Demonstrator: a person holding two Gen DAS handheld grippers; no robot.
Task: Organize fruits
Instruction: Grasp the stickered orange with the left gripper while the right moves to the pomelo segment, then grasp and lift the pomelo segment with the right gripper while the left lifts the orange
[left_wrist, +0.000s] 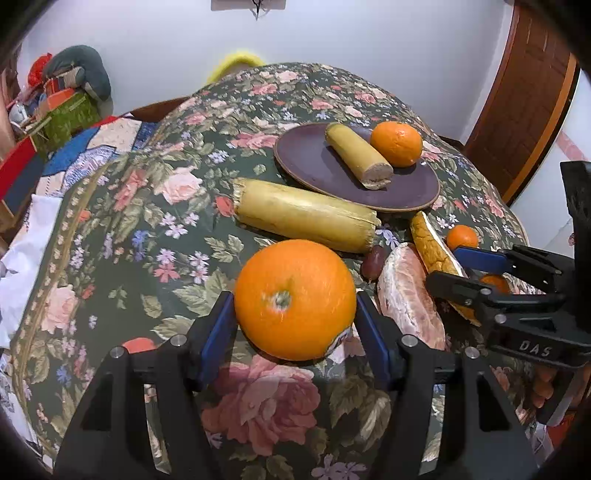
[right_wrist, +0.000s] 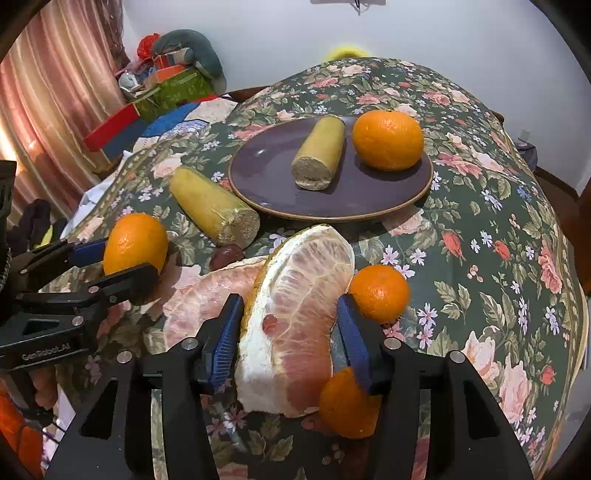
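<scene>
Low over the tablecloth (left_wrist: 110, 221), left claw (left_wrist: 295, 317) clamped on orange (left_wrist: 295, 299), right claw (right_wrist: 290, 332) on pomelo wedge (right_wrist: 295, 314).

"DAS" on right tool (left_wrist: 476, 275); "GenRobot.AI" on left tool (right_wrist: 118, 264).

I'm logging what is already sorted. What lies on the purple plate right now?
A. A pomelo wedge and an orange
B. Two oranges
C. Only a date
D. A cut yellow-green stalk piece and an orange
D: the purple plate holds a short cut stalk piece beside one orange, nothing else.
</scene>
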